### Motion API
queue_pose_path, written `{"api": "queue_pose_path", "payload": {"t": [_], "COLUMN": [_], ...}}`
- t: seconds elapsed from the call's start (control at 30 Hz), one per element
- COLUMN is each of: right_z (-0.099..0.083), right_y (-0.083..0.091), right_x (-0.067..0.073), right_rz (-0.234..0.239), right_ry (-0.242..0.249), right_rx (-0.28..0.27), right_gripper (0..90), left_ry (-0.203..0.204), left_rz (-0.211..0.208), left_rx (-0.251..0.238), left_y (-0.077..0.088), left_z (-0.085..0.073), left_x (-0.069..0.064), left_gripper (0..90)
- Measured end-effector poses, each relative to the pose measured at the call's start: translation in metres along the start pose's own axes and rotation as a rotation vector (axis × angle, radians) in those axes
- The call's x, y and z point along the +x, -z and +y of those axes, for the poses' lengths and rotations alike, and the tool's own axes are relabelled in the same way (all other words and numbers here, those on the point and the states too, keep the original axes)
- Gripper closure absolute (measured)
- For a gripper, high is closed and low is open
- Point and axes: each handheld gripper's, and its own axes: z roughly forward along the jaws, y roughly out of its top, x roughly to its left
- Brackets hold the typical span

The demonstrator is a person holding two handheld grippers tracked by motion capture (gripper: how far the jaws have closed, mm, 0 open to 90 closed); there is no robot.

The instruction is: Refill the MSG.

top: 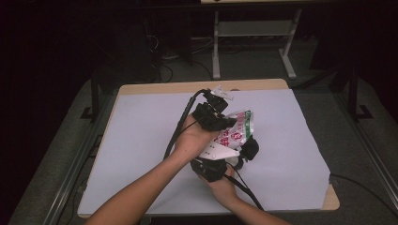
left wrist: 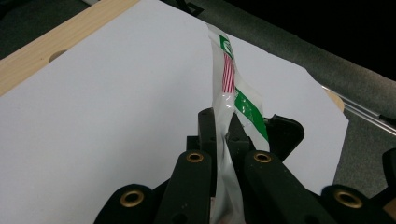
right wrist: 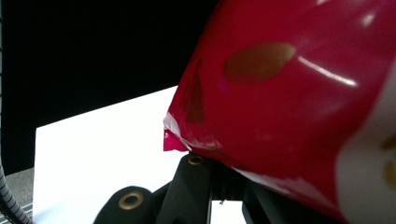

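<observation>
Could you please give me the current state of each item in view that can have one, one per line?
Glossy red, white and green plastic snack bag: held up off the table between both grippers, crinkled.
Left gripper: shut on the bag's flat sealed edge.
Right gripper: shut on the bag's red side.
White sheet covering the table: lying flat.

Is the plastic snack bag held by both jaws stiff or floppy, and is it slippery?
The snack bag is probably floppy: its thin edge bends where the left gripper pinches it. Its glossy red film reflects light, so it may slip. It looks light.
</observation>
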Motion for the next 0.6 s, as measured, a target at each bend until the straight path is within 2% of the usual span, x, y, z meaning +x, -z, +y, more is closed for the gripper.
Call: {"api": "queue_pose_path", "payload": {"t": [0.13,0.17,0.5,0.6], "right_z": [-0.001,-0.001,-0.003,-0.003], "right_y": [0.0,0.0,-0.002,-0.002], "right_x": [-0.001,-0.001,0.0,0.0], "right_rz": [-0.004,-0.003,-0.013,-0.018], "right_ry": [0.004,0.006,0.009,0.007], "right_rx": [0.007,0.007,0.033,0.04], "right_gripper": [90.0,90.0,90.0,90.0], "left_ry": [0.006,0.022,0.051,0.047], "left_rz": [-0.02,-0.027,-0.051,-0.055], "left_rx": [-0.009,-0.019,-0.03,-0.028], "left_y": [0.004,0.005,0.012,0.014], "left_z": [0.0,0.0,-0.004,-0.005], "left_x": [0.002,0.001,0.006,0.007], "left_gripper": [90.0,90.0,90.0,90.0]}}
